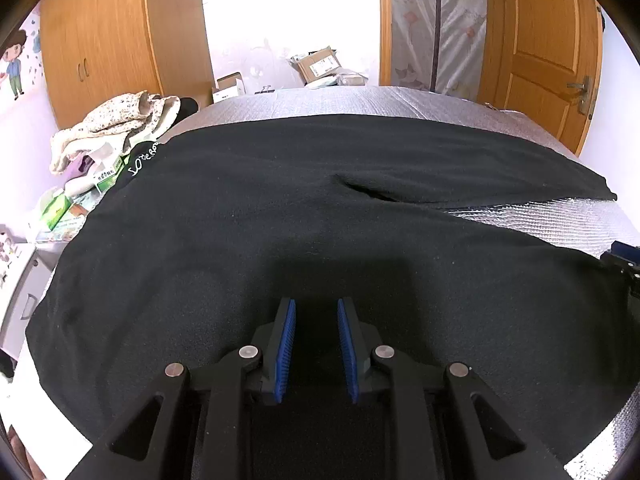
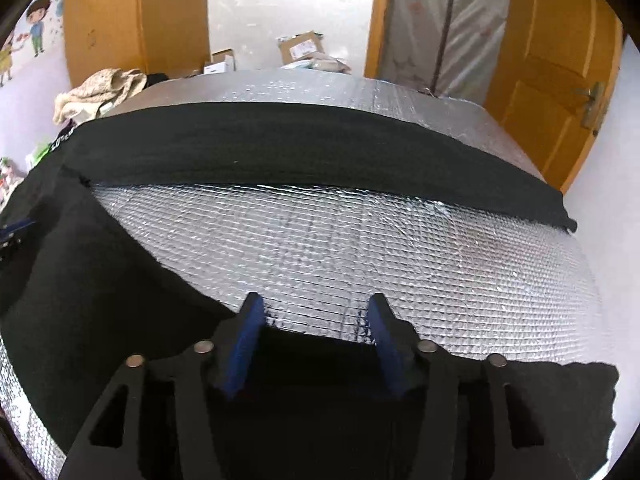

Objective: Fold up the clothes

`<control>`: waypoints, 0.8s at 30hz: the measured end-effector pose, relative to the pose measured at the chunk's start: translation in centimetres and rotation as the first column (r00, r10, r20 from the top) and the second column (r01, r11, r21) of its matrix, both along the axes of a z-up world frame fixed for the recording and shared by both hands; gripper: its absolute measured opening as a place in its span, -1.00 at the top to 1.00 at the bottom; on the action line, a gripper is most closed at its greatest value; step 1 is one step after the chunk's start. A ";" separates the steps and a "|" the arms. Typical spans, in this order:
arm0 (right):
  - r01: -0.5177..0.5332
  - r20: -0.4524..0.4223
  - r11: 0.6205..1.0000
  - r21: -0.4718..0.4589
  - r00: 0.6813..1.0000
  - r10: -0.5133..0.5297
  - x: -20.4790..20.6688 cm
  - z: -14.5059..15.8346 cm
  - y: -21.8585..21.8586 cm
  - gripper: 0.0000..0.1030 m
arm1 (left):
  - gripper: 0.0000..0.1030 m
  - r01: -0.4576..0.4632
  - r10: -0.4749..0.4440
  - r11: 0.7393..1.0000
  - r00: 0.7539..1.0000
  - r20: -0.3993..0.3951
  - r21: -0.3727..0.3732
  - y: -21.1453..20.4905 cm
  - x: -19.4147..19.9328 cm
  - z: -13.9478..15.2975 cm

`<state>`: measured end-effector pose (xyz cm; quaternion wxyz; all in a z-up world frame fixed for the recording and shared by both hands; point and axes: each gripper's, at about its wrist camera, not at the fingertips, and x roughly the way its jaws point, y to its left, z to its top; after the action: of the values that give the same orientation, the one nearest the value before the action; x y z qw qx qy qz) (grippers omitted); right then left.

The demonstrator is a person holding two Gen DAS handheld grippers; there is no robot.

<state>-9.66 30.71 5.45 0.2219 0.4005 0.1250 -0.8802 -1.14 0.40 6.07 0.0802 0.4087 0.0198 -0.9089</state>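
Note:
A large black garment (image 1: 280,208) lies spread over a silver quilted mat (image 2: 360,248). A long strip of it (image 2: 280,148) runs across the far side, and another part lies along the near edge. My left gripper (image 1: 316,304) sits low over the cloth, its blue pads (image 1: 286,344) a narrow gap apart. The dark fabric between them hides whether they pinch it. My right gripper (image 2: 316,300) stands wide open at the garment's near edge, with cloth lying under the jaws and its pads touching nothing. It also shows at the right edge of the left wrist view as the right gripper (image 1: 624,256).
A heap of pale floral cloth (image 1: 116,120) and green packets (image 1: 60,208) lie left of the mat. Cardboard boxes (image 1: 316,66) sit beyond the far edge. A wooden wardrobe (image 1: 100,40) stands at the back left and a wooden door (image 1: 536,52) at the back right.

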 end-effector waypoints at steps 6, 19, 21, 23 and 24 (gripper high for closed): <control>0.001 0.000 1.000 0.001 1.000 -0.001 -0.1 0.0 0.0 -0.12 | 0.57 -0.001 0.001 1.000 1.000 0.000 -0.007 0.2 0.0 0.0; 0.005 0.016 1.000 -0.014 1.000 -0.004 -0.1 -0.1 -0.1 -0.13 | 0.57 -0.001 0.001 1.000 1.000 0.001 -0.010 0.2 0.0 0.0; 0.005 0.018 1.000 -0.016 1.000 -0.004 -0.1 -0.1 -0.1 -0.13 | 0.57 -0.001 0.001 1.000 1.000 0.002 -0.015 0.2 0.0 0.0; 0.005 0.018 1.000 -0.015 1.000 -0.004 -0.2 -0.1 0.0 -0.13 | 0.57 -0.001 0.001 1.000 1.000 0.003 -0.019 0.3 -0.1 0.0; 0.005 0.018 1.000 -0.015 1.000 -0.004 -0.2 -0.1 0.0 -0.13 | 0.57 -0.001 0.001 1.000 1.000 0.003 -0.021 0.3 -0.1 0.0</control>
<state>-9.84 30.67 5.34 0.2239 0.4070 0.1155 -0.8780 -1.24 0.70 6.06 0.0851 0.4093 0.0103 -0.9084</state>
